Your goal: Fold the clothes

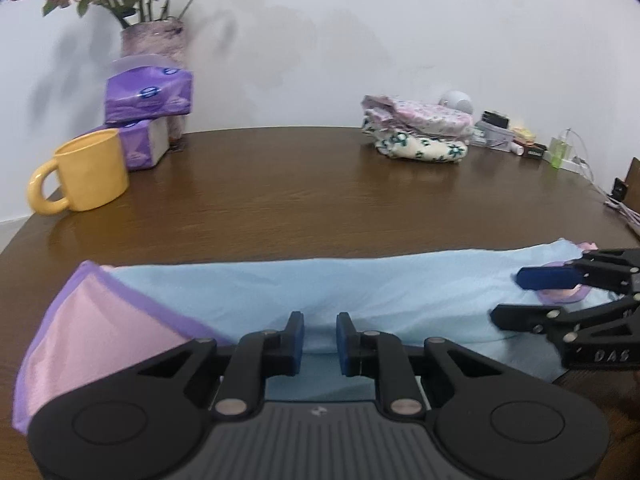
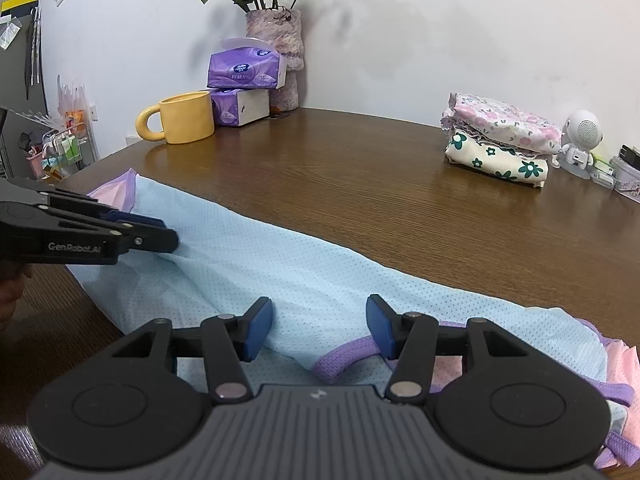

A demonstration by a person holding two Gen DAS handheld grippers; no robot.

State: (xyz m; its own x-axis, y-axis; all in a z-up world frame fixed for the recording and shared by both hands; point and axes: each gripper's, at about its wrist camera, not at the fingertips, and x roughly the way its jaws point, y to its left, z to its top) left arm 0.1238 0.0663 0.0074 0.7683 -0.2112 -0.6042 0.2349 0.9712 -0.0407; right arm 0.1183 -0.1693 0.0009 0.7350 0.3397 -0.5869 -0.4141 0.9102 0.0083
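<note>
My left hand-held gripper (image 1: 320, 338) sits nearest, low over the near edge of the garment (image 1: 320, 284), its blue pads a narrow gap apart with blue cloth showing between them; I cannot tell whether the pads press on it. The garment is a light blue mesh piece with pink panels and purple trim, folded into a long band lying across the near part of the table (image 1: 320, 184). At its left end a pink flap (image 1: 100, 332) edged in purple lies turned up. My right hand-held gripper (image 2: 319, 326) hovers at the other end, about half open, its pads standing either side of a raised blue fold and the purple trim (image 2: 348, 354) without pinching them. Farther back on the right a stack of folded floral clothes (image 2: 500, 142) rests on the table, with a small white robot figure (image 2: 580, 136) just beside it. Back left stand a yellow mug (image 1: 86, 172), two purple tissue packs (image 1: 148, 94) stacked one on the other, and a vase (image 2: 276, 36) of dried flowers against the white wall.
</note>
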